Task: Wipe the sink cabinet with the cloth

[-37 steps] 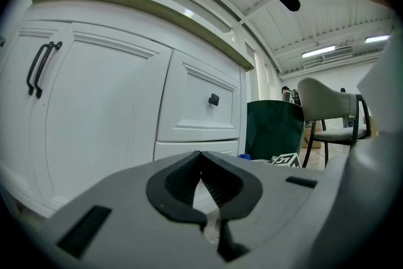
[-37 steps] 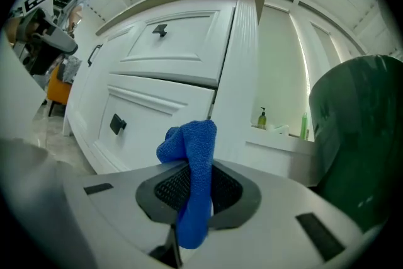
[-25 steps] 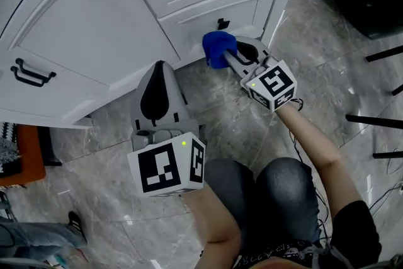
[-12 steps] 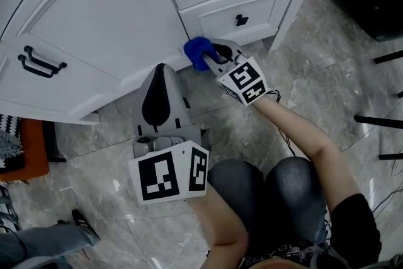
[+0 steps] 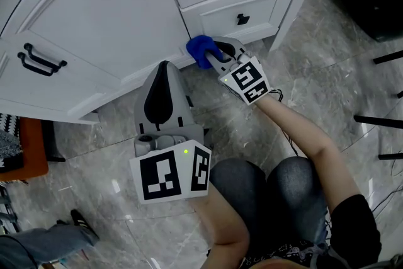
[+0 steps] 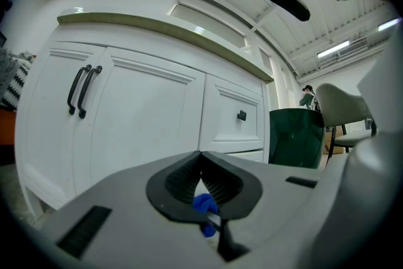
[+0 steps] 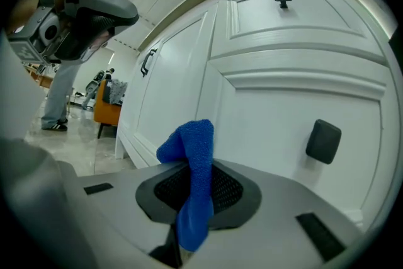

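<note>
Right gripper view: the right tool (image 7: 194, 191) is clamped on a blue cloth (image 7: 192, 154), a nubbly terry fabric folded into a thick wad that sticks up past the ribbed black pads. In the head view the cloth sits against the bottom edge of the white cabinet (image 5: 107, 16), at the seam between the large panelled door (image 5: 126, 41) and the lower drawer (image 5: 252, 12). The left tool (image 6: 201, 181) has its jaws together with nothing between them, and it points at the same door from near the floor. The cabinet is smooth and painted, with raised frames. It carries two black bar handles (image 5: 43, 58) and two small square black knobs (image 5: 242, 19). The floor (image 5: 302, 66) is glossy grey veined stone.
</note>
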Available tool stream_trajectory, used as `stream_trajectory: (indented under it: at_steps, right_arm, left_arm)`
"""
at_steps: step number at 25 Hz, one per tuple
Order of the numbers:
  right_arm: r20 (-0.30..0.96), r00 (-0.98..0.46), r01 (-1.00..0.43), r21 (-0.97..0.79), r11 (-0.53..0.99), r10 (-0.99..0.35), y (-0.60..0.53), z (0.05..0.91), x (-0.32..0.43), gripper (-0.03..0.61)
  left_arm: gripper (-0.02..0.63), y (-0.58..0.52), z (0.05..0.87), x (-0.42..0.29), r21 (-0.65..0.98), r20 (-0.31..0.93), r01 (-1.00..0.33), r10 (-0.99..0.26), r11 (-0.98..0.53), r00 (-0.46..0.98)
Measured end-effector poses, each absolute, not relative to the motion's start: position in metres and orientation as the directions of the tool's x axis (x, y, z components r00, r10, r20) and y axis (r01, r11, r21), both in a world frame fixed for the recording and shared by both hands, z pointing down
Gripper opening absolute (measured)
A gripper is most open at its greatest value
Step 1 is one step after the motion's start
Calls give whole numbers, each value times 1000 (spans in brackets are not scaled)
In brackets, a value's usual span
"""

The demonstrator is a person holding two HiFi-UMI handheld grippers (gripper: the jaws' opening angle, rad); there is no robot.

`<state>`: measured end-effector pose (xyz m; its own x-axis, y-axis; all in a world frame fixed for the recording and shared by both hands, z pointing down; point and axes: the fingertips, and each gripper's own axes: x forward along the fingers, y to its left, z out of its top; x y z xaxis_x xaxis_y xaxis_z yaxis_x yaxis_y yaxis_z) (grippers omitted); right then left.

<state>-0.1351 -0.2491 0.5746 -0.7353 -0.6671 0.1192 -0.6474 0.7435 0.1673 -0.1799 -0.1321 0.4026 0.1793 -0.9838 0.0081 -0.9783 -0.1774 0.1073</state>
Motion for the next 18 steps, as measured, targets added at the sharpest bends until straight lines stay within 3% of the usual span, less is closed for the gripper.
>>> stream_trajectory:
  at_steps: [18]
  right_arm:
    - [92, -664, -730, 139, 670, -742, -273, 578, -78, 60]
  left_arm:
    - [5, -134, 402, -172, 97, 9, -977, -982, -189, 191]
